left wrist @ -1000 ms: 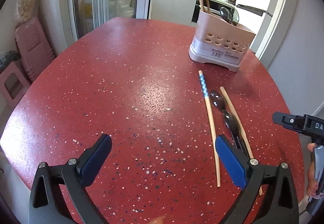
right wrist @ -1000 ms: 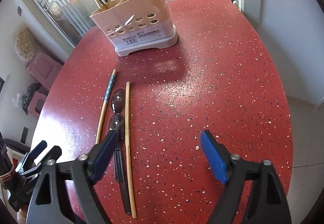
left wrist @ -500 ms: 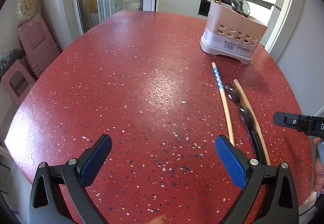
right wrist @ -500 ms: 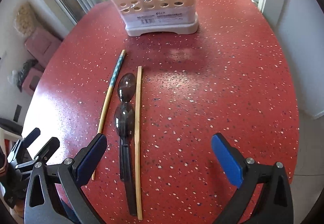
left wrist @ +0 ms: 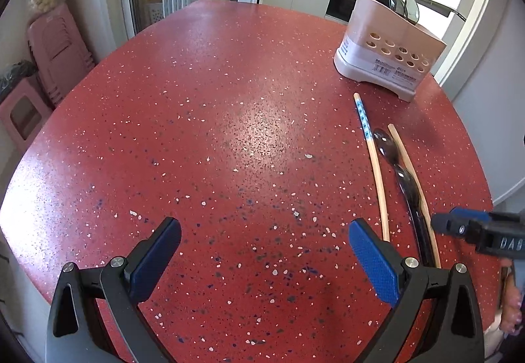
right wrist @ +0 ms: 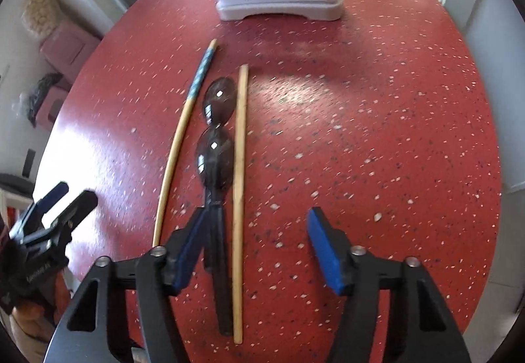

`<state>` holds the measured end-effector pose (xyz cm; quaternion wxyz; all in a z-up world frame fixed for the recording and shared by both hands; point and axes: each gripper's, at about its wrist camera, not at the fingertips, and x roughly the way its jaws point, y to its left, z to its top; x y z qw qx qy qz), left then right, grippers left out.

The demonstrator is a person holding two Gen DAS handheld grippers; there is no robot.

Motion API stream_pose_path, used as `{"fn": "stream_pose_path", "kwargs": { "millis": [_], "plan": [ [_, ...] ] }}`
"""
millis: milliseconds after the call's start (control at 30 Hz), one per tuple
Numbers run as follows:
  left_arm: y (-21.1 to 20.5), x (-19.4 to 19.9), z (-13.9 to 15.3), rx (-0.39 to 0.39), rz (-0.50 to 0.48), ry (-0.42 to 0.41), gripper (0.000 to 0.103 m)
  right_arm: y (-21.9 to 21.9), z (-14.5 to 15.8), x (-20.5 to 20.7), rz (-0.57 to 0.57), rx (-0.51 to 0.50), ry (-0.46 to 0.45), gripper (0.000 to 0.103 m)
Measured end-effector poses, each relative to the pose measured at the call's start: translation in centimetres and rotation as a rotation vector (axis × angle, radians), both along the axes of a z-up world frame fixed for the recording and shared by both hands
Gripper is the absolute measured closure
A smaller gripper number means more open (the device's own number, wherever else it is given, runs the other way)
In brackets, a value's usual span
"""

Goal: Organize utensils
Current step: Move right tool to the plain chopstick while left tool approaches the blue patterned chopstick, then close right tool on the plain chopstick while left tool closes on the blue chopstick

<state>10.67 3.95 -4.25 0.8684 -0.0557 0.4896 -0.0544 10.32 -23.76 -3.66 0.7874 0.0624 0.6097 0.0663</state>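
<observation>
Only the left wrist view shows the utensil holder's (left wrist: pixel 387 57) upright chopsticks. Right gripper (right wrist: pixel 254 253) closing, unpressed, over 2 dark spoons' (right wrist: pixel 215 139) handles and plain chopstick (right wrist: pixel 239 166); left gripper (left wrist: pixel 264 259) wide, empty; blue-patterned chopstick (right wrist: pixel 183 123) leftward.

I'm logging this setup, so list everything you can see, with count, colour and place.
table: one, speckled red.
utensil holder: one, beige, far right, holding chopsticks and spoons.
patterned chopstick: one, blue-tipped, leftmost on the table.
dark spoons: two, overlapping, in the middle.
plain chopstick: one, right of the spoons.
pink stools: stacked, by the wall.
left gripper: open, empty.
right gripper: jaws closing around the spoon handles and plain chopstick.
</observation>
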Motion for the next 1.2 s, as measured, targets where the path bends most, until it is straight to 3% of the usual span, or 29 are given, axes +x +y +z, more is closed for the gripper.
{"fn": "stream_pose_path", "kwargs": {
  "millis": [100,200,400,733,1200],
  "plan": [
    [-0.2,0.4,0.0,-0.005,-0.004,0.005,0.0,0.2,0.0,0.6,-0.023,-0.036,-0.024,0.057],
    [-0.8,1.0,0.1,-0.006,-0.02,0.006,0.0,-0.5,-0.1,1.7,-0.054,-0.026,-0.022,0.061],
    [-2.8,2.8,0.4,-0.011,-0.074,0.028,0.0,0.4,-0.4,2.8,-0.006,-0.021,-0.013,0.062],
    [-5.8,6.9,-0.5,0.037,-0.154,0.089,0.0,2.6,-0.9,4.1,0.053,-0.183,0.0,0.069],
    [-9.9,11.3,-2.0,0.13,-0.251,0.188,0.0,2.7,-1.2,5.8,0.091,-0.206,0.052,0.072]
  ]
}}
